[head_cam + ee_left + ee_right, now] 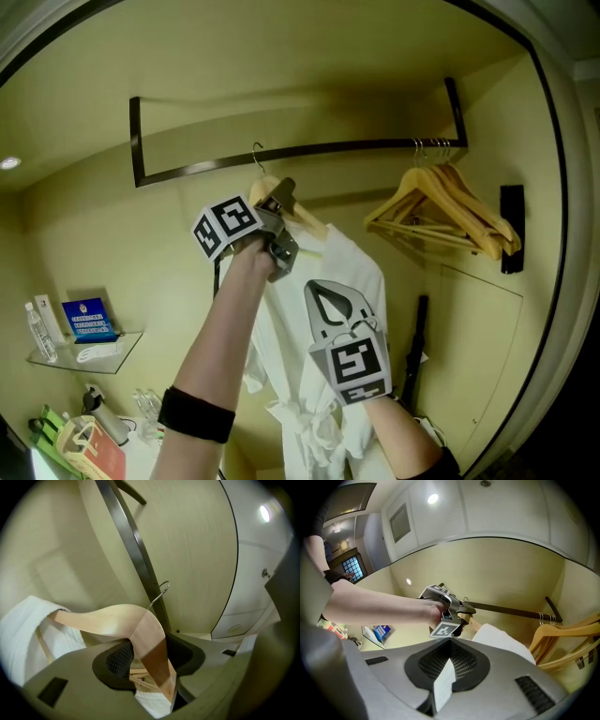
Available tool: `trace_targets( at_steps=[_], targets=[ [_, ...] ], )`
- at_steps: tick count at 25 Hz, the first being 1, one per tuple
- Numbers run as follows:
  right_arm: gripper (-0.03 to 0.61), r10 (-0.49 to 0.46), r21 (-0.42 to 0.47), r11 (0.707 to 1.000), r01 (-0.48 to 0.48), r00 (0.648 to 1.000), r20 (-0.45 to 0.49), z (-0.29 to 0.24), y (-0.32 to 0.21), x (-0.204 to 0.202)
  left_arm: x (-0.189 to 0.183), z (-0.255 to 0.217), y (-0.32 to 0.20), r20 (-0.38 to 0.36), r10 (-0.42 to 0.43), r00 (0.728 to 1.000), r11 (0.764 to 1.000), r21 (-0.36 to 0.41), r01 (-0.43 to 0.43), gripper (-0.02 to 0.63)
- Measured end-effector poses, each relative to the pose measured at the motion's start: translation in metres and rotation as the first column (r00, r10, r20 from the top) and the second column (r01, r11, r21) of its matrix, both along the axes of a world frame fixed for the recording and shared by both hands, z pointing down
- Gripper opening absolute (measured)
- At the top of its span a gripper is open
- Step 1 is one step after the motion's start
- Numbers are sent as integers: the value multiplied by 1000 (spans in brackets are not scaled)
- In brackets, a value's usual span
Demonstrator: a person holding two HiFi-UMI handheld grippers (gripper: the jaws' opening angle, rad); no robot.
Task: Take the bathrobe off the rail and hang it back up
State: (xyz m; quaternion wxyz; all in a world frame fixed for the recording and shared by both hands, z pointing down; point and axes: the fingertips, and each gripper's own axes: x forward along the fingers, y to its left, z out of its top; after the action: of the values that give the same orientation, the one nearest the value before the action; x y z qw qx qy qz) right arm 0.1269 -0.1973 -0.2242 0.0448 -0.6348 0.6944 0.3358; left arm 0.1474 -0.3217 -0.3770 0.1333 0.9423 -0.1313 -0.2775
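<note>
1. Bathrobe [352, 272] hangs from a wooden hanger [302, 218] at frame centre, its hook close by the rail [356, 147].
2. Left gripper [281, 202] has its part-open jaws clamped on the hanger's neck.
3. Right gripper [328, 295], at lower centre, has its jaws closed tight.

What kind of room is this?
Probably a hotel room's wardrobe nook: a metal rail with spare wooden hangers, a white bathrobe, and a small glass shelf.
</note>
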Motion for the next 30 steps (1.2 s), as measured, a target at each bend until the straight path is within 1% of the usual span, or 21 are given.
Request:
trace_targets(
  at_steps=[4, 12, 20, 26, 30],
  targets=[
    [17, -10, -12, 1000, 10, 1000, 7, 7, -6, 4, 0, 8, -13, -12, -12, 1000, 1000, -28, 12, 204],
    [17, -13, -39, 999, 14, 1000, 25, 23, -9, 12, -1, 12, -12, -46, -11, 999, 1000, -11, 11, 206],
    [17, 19, -57, 998, -17, 999, 34, 33, -4, 19, -9, 18, -7, -62, -24, 998, 1000, -3, 24, 209],
    [17, 54, -81, 995, -52, 998, 30, 48, 1, 17, -27, 34, 5, -24, -46, 999, 998, 39, 47, 212],
    [17, 75, -93, 993, -72, 996, 37, 56, 8, 14, -47, 68, 14, 5, -48, 999, 998, 40, 48, 212]
  ],
)
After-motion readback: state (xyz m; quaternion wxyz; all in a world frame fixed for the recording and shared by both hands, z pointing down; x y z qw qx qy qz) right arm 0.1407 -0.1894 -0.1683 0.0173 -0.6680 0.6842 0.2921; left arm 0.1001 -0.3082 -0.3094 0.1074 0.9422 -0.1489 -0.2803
